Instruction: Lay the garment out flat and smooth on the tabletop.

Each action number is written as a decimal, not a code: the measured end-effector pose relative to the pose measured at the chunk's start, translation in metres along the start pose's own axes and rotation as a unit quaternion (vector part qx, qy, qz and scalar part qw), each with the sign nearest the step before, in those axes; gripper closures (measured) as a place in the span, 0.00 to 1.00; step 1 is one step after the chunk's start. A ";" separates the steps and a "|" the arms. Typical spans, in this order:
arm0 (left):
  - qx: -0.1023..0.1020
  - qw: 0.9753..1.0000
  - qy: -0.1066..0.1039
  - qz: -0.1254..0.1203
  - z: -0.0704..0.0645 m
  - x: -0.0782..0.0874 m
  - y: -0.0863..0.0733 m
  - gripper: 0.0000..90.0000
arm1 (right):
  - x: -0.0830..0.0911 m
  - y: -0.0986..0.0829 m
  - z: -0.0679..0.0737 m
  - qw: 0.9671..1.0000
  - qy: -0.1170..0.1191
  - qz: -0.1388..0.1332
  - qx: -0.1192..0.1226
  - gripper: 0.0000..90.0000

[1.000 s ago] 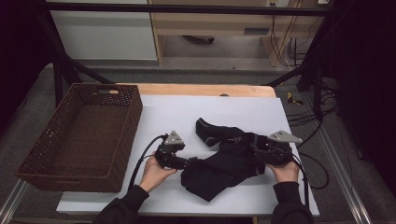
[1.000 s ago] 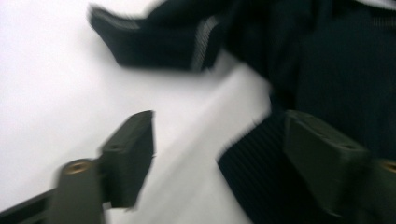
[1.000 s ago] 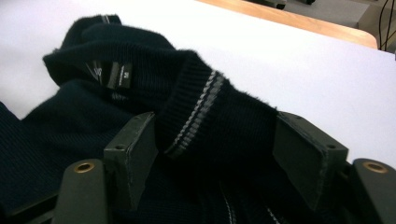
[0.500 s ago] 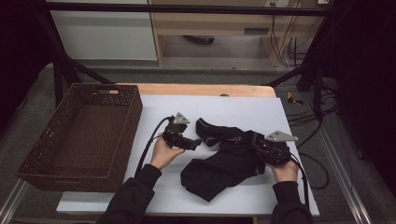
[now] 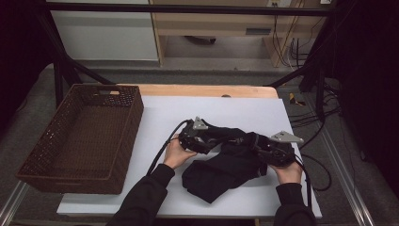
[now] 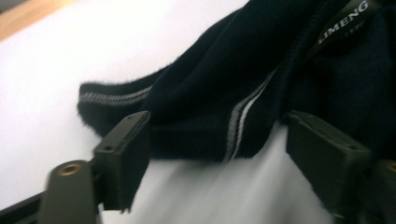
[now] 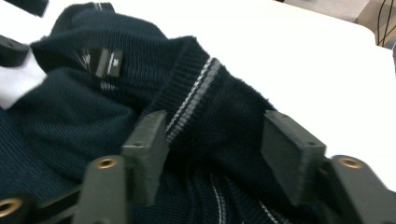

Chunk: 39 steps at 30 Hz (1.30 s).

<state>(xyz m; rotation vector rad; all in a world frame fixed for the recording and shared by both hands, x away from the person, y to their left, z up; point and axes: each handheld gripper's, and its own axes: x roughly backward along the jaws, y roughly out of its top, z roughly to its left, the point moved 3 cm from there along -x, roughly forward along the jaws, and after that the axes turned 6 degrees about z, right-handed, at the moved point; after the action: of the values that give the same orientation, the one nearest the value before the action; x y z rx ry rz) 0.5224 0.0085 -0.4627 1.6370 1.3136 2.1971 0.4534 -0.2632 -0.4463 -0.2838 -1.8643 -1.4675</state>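
A dark navy knitted garment lies crumpled on the white table cover. My left gripper is at the garment's far left part. In the left gripper view it stands open, and a ribbed edge with pale stripes lies between the jaws. A woven neck label shows further in. My right gripper rests on the garment's right side. In the right gripper view it is open, astride a striped ribbed band. The label shows here too.
A large brown wicker basket stands on the table's left part, with nothing in it. Cables trail from both grippers. The table's wooden far edge shows beyond the cover. Bare cover lies behind the garment.
My left gripper has moved away from the person, from the garment's near left side up to its far left edge. The right gripper has hardly shifted.
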 end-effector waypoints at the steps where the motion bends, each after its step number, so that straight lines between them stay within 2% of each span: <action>1: -0.005 1.000 0.005 0.003 -0.001 -0.002 0.000 0.28 | 0.002 0.001 -0.001 1.000 -0.002 -0.005 -0.003 0.40; 2: -0.005 1.000 0.005 0.003 -0.001 -0.002 0.000 0.30 | 0.003 0.001 -0.001 1.000 -0.005 -0.007 -0.007 0.39; 4: -0.019 0.999 0.020 0.024 -0.001 -0.010 0.000 0.36 | 0.004 0.002 -0.003 1.000 -0.008 -0.009 -0.010 0.35; 9: -0.026 0.999 0.010 0.036 -0.003 -0.019 -0.002 0.60 | 0.004 0.000 -0.007 1.000 -0.015 -0.003 -0.012 0.32; 10: -0.026 0.999 0.010 0.036 -0.003 -0.019 -0.002 0.67 | 0.004 0.000 -0.007 1.000 -0.015 -0.002 -0.012 0.32; 11: -0.022 0.999 0.007 0.046 -0.004 -0.021 -0.004 0.71 | 0.004 0.000 -0.007 1.000 -0.017 -0.001 -0.010 0.32; 13: -0.026 0.998 0.009 0.054 -0.004 -0.019 -0.004 0.83 | 0.004 0.000 -0.008 1.000 -0.017 0.001 -0.010 0.32; 15: -0.021 0.998 0.009 0.054 -0.003 -0.014 -0.004 0.90 | 0.004 0.000 -0.008 1.000 -0.016 0.000 -0.011 0.32; 21: -0.002 0.999 0.021 0.029 0.006 0.019 -0.001 0.94 | 0.006 0.001 -0.007 1.000 -0.011 -0.004 -0.008 0.33; 25: -0.003 0.999 0.036 0.015 0.013 0.046 -0.003 0.94 | 0.004 0.004 -0.004 1.000 -0.006 -0.011 0.005 0.33; 27: -0.011 0.999 0.044 0.012 0.016 0.058 -0.005 0.94 | 0.004 0.007 -0.003 1.000 -0.001 -0.014 0.012 0.32; 29: -0.015 0.999 0.045 0.010 0.017 0.067 -0.007 0.94 | 0.004 0.011 -0.001 1.000 0.012 -0.027 0.011 0.31; 30: -0.015 0.999 0.045 0.010 0.017 0.067 -0.007 0.94 | 0.004 0.011 -0.001 1.000 0.012 -0.027 0.011 0.31; 31: -0.018 0.999 0.051 0.010 0.018 0.072 -0.009 0.94 | 0.002 0.017 0.002 0.999 0.026 -0.031 0.016 0.27; 36: -0.014 0.999 0.050 0.014 0.019 0.077 -0.011 0.94 | -0.012 0.028 0.010 0.998 0.035 -0.009 0.054 0.25; 37: -0.010 0.999 0.049 0.014 0.019 0.077 -0.012 0.94 | -0.015 0.029 0.009 0.998 0.036 -0.005 0.054 0.26; 39: 0.000 0.999 0.044 0.010 0.019 0.078 -0.013 0.94 | -0.020 0.032 0.008 0.998 0.048 0.001 0.036 0.27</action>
<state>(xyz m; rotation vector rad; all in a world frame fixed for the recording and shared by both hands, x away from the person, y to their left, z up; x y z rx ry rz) 0.5003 0.0695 -0.4140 1.5760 1.3232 2.3049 0.4830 -0.2401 -0.4357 -0.1772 -1.8352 -1.3853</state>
